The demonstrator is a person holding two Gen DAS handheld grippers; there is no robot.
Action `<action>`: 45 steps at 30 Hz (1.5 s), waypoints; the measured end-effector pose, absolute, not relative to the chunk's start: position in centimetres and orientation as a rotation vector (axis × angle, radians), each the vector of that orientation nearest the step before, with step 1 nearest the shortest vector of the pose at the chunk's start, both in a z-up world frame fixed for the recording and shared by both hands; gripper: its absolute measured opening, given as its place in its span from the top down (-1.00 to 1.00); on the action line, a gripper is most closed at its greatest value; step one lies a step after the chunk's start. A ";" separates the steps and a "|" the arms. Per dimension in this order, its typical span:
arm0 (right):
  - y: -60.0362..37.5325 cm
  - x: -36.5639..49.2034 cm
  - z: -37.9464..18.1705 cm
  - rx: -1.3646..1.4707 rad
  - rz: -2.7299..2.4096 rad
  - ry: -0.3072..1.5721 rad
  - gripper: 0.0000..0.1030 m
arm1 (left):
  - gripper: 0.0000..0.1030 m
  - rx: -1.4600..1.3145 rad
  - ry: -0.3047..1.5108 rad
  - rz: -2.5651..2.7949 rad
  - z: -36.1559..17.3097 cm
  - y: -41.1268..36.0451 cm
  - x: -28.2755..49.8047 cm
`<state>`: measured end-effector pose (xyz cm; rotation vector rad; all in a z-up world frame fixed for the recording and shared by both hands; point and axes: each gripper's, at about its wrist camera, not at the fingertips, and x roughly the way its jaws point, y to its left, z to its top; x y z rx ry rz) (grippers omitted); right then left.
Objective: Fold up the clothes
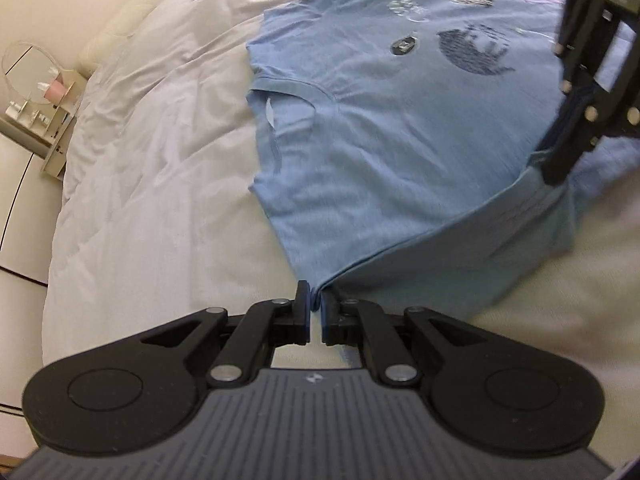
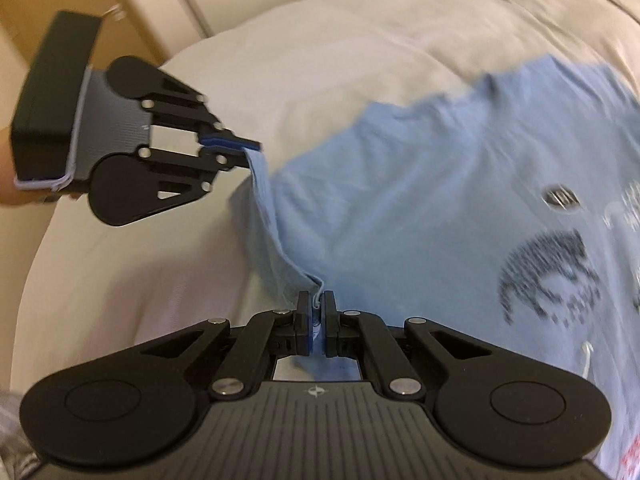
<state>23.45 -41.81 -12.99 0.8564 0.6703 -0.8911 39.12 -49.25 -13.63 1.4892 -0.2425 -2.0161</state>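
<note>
Both tongs were pinched tight on one side edge of the light-blue printed cotton T-shirt (image 1: 380, 128), left gripper (image 1: 316, 312) and right gripper (image 2: 318, 314), lifting it off the white quilted bed (image 1: 160, 160); the rest lay flat, unfolded.

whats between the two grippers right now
A taut edge of the blue t-shirt runs from the left gripper to the right gripper, each shut on it; the right wrist view shows this best.

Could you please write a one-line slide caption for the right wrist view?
Both tongs, right and left, pinch one edge of the light blue T-shirt above the white bedding.
</note>
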 end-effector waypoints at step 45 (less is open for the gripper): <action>-37.8 10.0 -6.3 0.783 -0.859 0.811 0.23 | 0.27 1.164 0.391 -1.538 -5.6 -38.2 34.3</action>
